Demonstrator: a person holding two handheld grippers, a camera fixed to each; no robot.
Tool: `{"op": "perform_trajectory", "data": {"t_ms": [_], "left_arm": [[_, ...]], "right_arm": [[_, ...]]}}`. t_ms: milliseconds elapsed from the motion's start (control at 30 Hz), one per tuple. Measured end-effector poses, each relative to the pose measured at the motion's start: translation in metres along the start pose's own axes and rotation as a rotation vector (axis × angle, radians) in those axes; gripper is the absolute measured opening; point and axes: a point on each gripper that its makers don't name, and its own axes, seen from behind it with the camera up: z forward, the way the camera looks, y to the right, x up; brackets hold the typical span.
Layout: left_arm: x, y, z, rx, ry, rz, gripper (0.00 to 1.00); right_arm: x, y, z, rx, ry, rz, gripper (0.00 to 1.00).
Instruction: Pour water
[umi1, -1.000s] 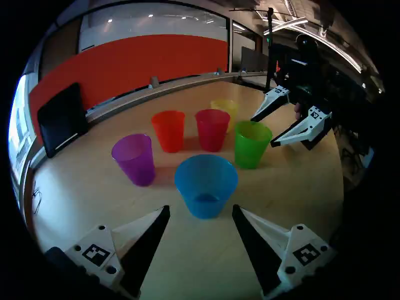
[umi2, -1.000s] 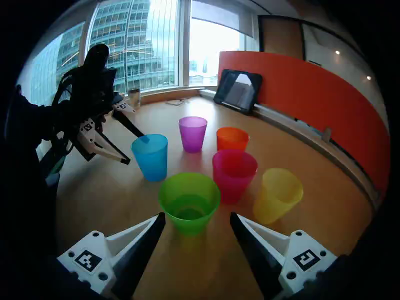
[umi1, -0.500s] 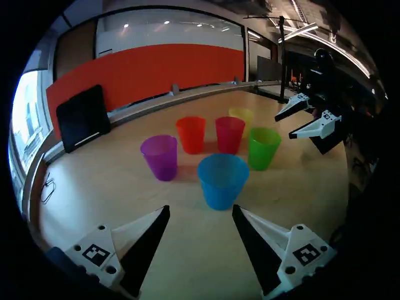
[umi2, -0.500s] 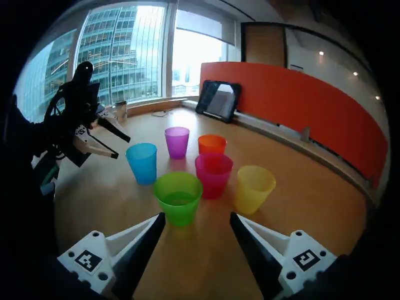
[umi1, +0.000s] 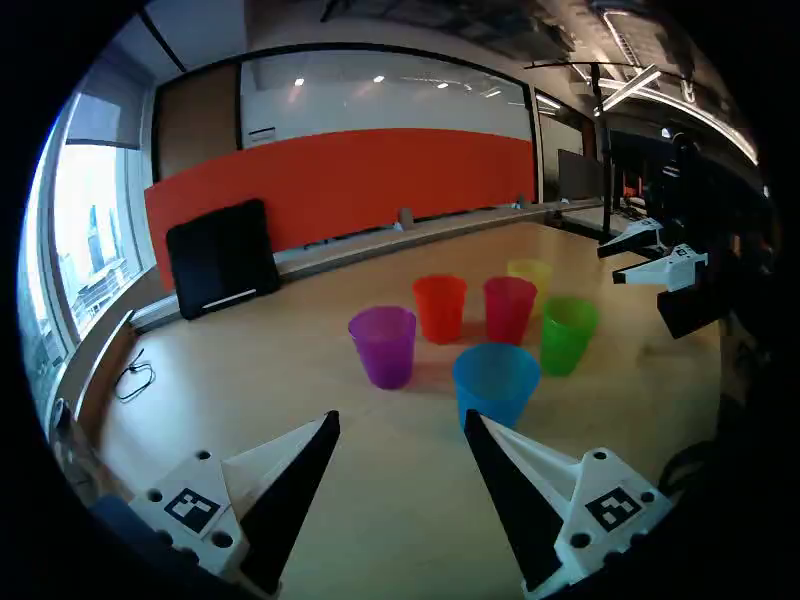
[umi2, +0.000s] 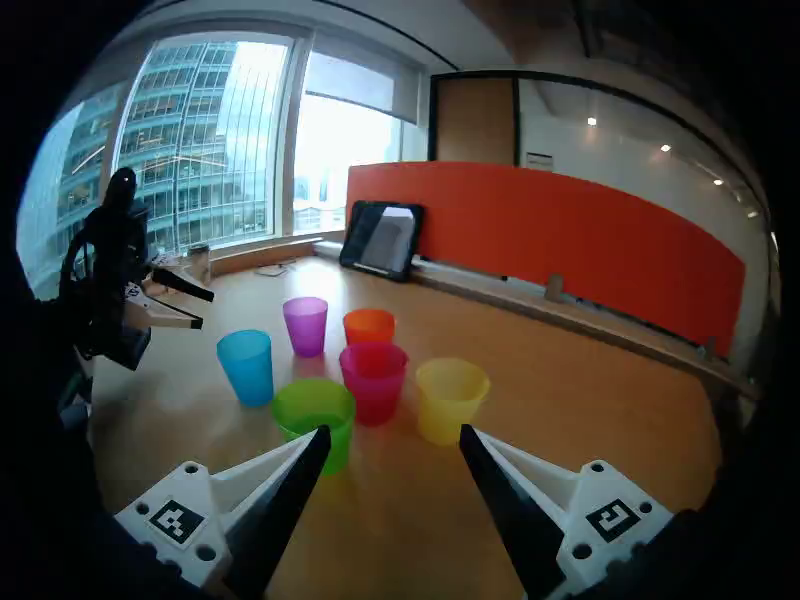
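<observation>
Several plastic cups stand grouped on a wooden table. In the left gripper view the blue cup (umi1: 495, 382) is nearest, just ahead of my open left gripper (umi1: 400, 440), with the purple cup (umi1: 383, 346), orange cup (umi1: 439, 308), red cup (umi1: 509, 309), green cup (umi1: 567, 334) and yellow cup (umi1: 529, 275) beyond. In the right gripper view the green cup (umi2: 313, 417) sits closest to my open right gripper (umi2: 395, 450), behind it the red cup (umi2: 374, 381), yellow cup (umi2: 451, 398), blue cup (umi2: 246, 366), purple cup (umi2: 305, 325) and orange cup (umi2: 369, 326). Both grippers are empty.
The other gripper shows far right (umi1: 660, 268) in the left gripper view, and far left (umi2: 165, 300) in the right gripper view. A dark tablet (umi1: 221, 257) leans against the orange wall panel (umi1: 340, 185). Tall windows (umi2: 190, 160) lie beyond the table.
Both grippers have drawn back from the cups and risen; the cups look smaller and farther away. Both stay open and empty.
</observation>
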Motion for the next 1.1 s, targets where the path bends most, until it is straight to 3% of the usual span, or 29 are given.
{"op": "perform_trajectory", "data": {"t_ms": [400, 767, 1100], "left_arm": [[0.033, -0.034, -0.011, 0.151, 0.143, -0.059, 0.92], [0.06, -0.051, -0.019, 0.273, 0.251, -0.089, 0.93], [0.084, -0.067, -0.035, 0.364, 0.376, -0.15, 0.92]], "right_arm": [[0.034, 0.04, -0.006, -0.192, 0.13, 0.053, 1.0], [0.048, 0.082, -0.013, -0.4, 0.212, 0.086, 1.0], [0.066, 0.108, -0.038, -0.574, 0.313, 0.102, 1.0]]}}
